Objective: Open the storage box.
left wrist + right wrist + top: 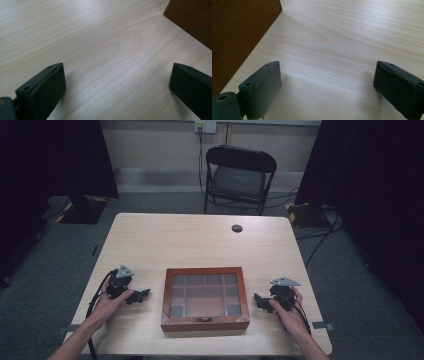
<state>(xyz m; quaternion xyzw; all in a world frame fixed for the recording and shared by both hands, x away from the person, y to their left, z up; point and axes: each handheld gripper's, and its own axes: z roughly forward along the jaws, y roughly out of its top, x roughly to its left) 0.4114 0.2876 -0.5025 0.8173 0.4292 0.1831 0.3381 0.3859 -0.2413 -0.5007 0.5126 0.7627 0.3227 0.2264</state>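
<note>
Both pairs of jaws stand wide apart with nothing but bare tabletop between them. The left gripper (pixel 141 295) rests low on the table (pixel 200 240) just left of the wooden box (pixel 205 298), its tips pointing right toward the box's left wall; in the left gripper view a corner of that brown wall shows at the upper right, near but apart from the pads. The right gripper (pixel 259 301) mirrors it on the box's right side, tips pointing left, and in the right gripper view the box's side fills the upper left, close to the nearer jaw but not touching. The box sits near the front edge, midway between the two hands, its glass-paned lid down and a small clasp on its near face. Through the glass, dividers mark a grid of compartments; whether anything lies in them I cannot tell. This reads as the approach before any contact: the box is likely about to be steadied or opened. The next move probably calls for bringing a jaw to the clasp or lid edge at the near side. Beyond the table stands a black folding chair (pixel 240 177).
</note>
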